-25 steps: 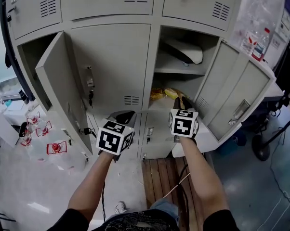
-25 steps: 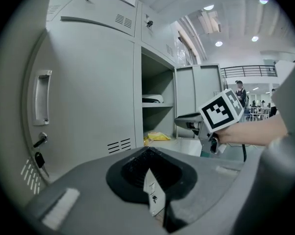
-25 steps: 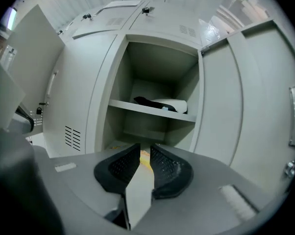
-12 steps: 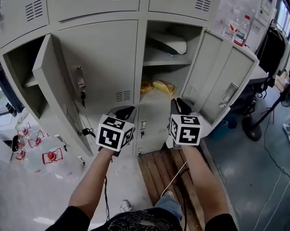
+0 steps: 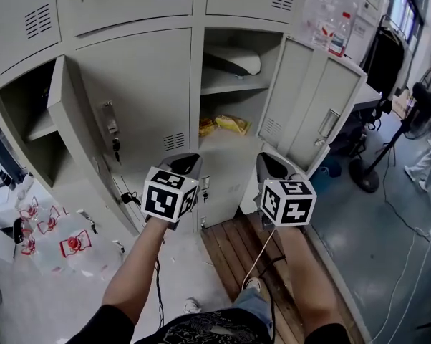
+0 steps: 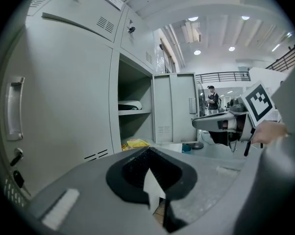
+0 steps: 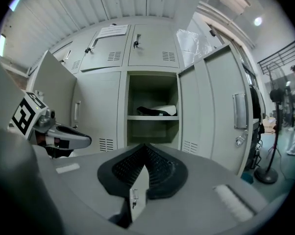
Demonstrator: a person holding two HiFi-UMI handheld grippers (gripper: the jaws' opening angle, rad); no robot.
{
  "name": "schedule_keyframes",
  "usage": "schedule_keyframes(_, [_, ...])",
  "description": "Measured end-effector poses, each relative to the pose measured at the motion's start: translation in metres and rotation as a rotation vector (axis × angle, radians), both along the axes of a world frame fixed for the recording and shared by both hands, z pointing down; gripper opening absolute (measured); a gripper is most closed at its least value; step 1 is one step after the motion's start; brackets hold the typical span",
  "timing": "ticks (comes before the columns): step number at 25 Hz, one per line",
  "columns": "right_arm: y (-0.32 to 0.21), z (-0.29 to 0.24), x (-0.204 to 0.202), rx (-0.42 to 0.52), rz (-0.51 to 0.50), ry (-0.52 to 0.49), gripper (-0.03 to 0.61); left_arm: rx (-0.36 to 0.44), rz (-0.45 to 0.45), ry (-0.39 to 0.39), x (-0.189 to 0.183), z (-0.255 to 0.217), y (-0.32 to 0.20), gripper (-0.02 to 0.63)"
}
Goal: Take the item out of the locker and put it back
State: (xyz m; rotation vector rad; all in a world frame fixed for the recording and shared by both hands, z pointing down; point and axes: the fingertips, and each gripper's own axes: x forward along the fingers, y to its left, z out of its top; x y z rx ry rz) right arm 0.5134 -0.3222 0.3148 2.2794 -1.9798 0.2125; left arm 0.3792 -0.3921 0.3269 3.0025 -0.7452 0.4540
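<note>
Standing open, the grey sheet-metal locker [image 5: 233, 99] is seen with its flat, louvred door [image 5: 312, 110] swung out to the right. Its inside is split by a thin shelf [image 5: 230, 84]. A rounded, white-and-dark object [image 5: 233, 61] is laid on that shelf. Below it, crinkled yellow packets [image 5: 232, 124] are seen on the compartment's smooth worktop [image 5: 226, 140], toward its back edge and left corner, well apart from both tools.

The left tool [image 5: 183, 162] is held in front of the closed neighbouring door [image 5: 144, 92], near that worktop's front left corner. Its ribbed black pads [image 6: 137, 165] are brought together at the tips and nothing is gripped between them.

The right tool [image 5: 269, 162] is held just off the front right corner. Its ribbed pads [image 7: 159, 168] are likewise pressed together, and no object is held.

A checkered marker cube [image 5: 170, 196] is carried on the left tool, and slatted wooden boards [image 5: 233, 253] are seen on the floor below.
</note>
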Motion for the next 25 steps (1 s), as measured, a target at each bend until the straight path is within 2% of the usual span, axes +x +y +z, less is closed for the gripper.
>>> schedule_keyframes(3, [0.009, -0.001, 0.0, 0.006, -0.01, -0.024, 0.025, 0.004, 0.012, 0.003, 0.0, -0.002, 0.002, 0.0])
schedule_keyframes(25, [0.018, -0.011, -0.006, 0.026, 0.0, -0.014, 0.025, 0.009, 0.022, 0.012, -0.009, -0.008, 0.001, 0.0])
